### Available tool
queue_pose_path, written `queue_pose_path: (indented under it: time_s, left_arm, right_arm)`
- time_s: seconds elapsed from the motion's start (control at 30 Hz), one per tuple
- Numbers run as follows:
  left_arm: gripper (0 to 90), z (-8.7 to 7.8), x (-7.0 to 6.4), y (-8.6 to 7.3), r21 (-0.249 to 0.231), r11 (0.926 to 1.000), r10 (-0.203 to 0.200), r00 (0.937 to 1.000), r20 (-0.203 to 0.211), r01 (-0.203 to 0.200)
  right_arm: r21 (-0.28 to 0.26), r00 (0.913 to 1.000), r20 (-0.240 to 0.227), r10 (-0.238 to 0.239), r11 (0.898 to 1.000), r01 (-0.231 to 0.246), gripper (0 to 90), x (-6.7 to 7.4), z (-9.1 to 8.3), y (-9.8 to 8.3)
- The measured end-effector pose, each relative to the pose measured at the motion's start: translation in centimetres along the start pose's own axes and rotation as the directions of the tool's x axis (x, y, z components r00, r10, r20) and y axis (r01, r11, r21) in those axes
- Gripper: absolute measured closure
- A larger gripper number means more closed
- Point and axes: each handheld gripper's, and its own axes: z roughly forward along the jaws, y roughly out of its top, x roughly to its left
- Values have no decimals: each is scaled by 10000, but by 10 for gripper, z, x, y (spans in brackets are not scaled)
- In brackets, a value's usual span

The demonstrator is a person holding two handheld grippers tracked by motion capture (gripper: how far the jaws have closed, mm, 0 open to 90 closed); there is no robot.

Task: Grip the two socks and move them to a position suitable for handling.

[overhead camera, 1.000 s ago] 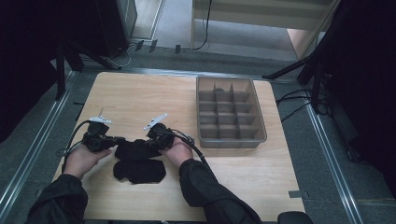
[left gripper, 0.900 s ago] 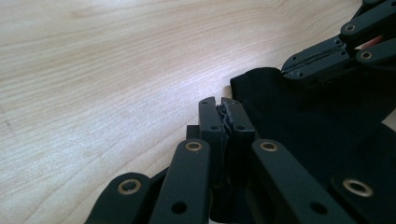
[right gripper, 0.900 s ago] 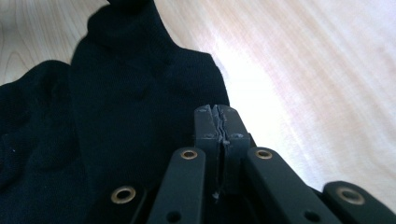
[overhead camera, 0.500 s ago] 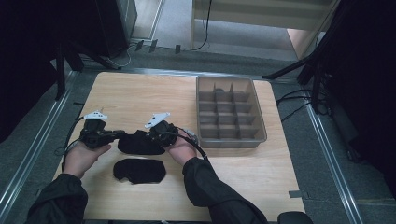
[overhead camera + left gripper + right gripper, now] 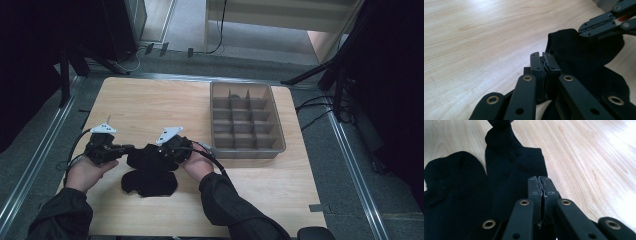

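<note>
both tongs, left tongs (image 5: 131,148) and right tongs (image 5: 156,151), were clamped on opposite ends of one black sock (image 5: 145,157), held over the second sock (image 5: 148,183) on the counter (image 5: 150,105).

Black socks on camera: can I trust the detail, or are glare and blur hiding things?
High view: dim, the socks read as flat black blobs. Left gripper view: sharp wood grain, sock folds barely visible. Right gripper view: glare washes out the table at right; near jaws slightly soft.

No text, label, brand, number or sign can be read anywhere in these views.
</note>
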Motion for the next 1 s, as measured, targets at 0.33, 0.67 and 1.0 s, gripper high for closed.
queue_pose_path:
  time_s: [0.33,0.67,1.0]
  left_arm:
    - [870,-8,-14,-4,22,9988,485,9988,16,-485]
    - [869,-22,-24,-13,-55,9981,608,9981,127,-607]
    - [862,-33,-35,-29,279,9976,623,9971,448,-635]
  right_arm:
    - [-229,9998,-214,-33,9997,28,865,10,-11,-5]
    - [-361,9984,-565,-97,9993,77,858,25,-21,-9]
    - [-447,9955,-943,-88,9990,46,830,39,-31,-13]
